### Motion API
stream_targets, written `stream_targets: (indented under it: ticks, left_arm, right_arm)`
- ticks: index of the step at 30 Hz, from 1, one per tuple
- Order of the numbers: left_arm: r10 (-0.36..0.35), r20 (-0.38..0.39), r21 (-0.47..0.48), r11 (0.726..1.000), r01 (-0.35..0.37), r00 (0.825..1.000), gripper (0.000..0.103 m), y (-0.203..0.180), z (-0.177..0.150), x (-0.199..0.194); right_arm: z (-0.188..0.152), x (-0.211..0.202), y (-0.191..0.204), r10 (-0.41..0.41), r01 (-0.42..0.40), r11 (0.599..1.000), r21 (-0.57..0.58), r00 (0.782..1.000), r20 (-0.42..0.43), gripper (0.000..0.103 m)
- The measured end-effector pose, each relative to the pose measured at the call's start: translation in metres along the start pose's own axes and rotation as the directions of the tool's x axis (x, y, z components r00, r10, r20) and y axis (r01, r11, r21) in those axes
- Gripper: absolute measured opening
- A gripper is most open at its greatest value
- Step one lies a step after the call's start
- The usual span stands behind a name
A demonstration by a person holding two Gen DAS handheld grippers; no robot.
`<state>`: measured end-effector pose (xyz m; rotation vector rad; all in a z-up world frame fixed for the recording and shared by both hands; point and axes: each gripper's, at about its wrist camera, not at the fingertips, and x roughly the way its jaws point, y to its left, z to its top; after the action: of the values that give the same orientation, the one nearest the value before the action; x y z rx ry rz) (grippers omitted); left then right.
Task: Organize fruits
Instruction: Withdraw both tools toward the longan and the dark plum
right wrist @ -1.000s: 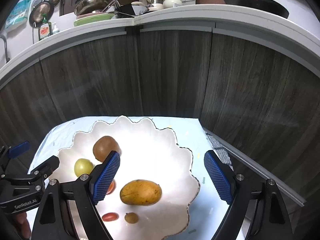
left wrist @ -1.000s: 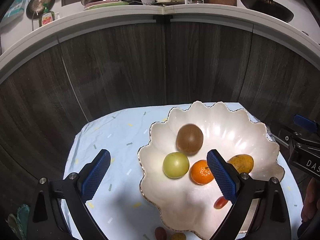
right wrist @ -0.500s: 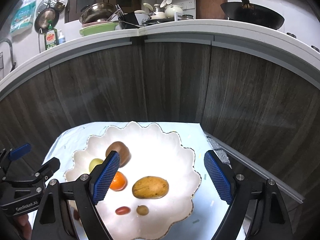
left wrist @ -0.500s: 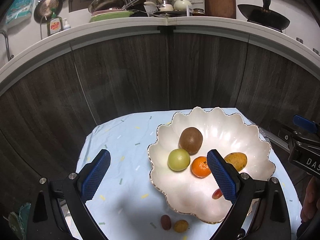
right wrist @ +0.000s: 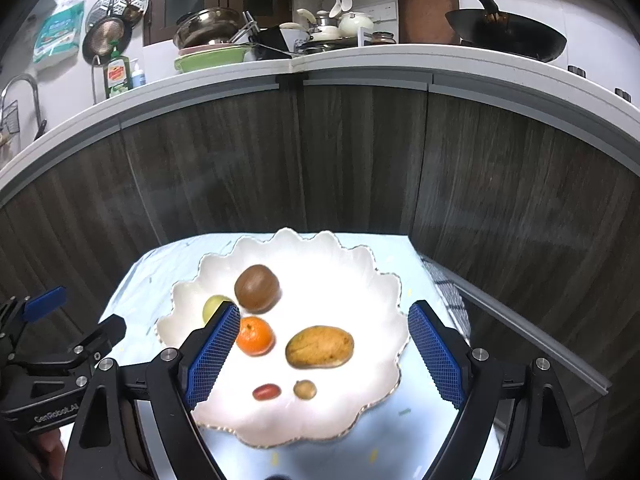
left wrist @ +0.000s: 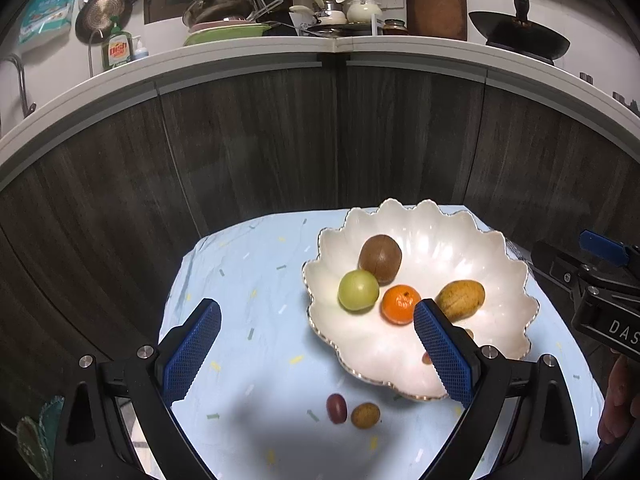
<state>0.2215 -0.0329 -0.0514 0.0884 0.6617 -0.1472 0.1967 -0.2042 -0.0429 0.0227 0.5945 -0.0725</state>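
On pale blue tablecloth (left wrist: 256,320), scalloped white bowl (left wrist: 516,280), dark wood cabinets (left wrist: 260,140) behind; both jaws apart, empty

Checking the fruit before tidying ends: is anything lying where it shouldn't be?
Yes. Two small fruits, a dark red one and a brownish one, lie on the light blue cloth just outside the white bowl, while the other fruit sits inside. Nothing looks spilled or damaged.

black wok (right wrist: 508,34), wooden cutting board (right wrist: 427,6), perhaps a dish soap bottle (right wrist: 117,74)
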Motion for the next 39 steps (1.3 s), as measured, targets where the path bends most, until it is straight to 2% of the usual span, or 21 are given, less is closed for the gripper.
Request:
stream_targets:
  ticks: [16,27,39]
  left_arm:
    - [-0.015,-0.007,0.052,0.999,0.016,1.0,0.098,-0.004,-0.033,-0.016]
    - [-0.032,-0.038,0.075,0.997,0.035,0.999,0.097,-0.005,-0.062,-0.009]
    - [-0.102,-0.042,0.11,0.988,0.106,0.994,0.081,-0.016,-0.083,0.004]
  right_arm:
    - [-0.039,-0.018,0.008,0.016,-0.016,1.0,-0.017,1.0,-0.015,0.087]
    - [-0.069,-0.02,0.011,0.002,-0.003,1.0,-0.029,0.999,-0.043,0.087]
    - [-0.095,-0.012,0.01,0.005,-0.01,0.999,-0.05,0.996,-0.089,0.085]
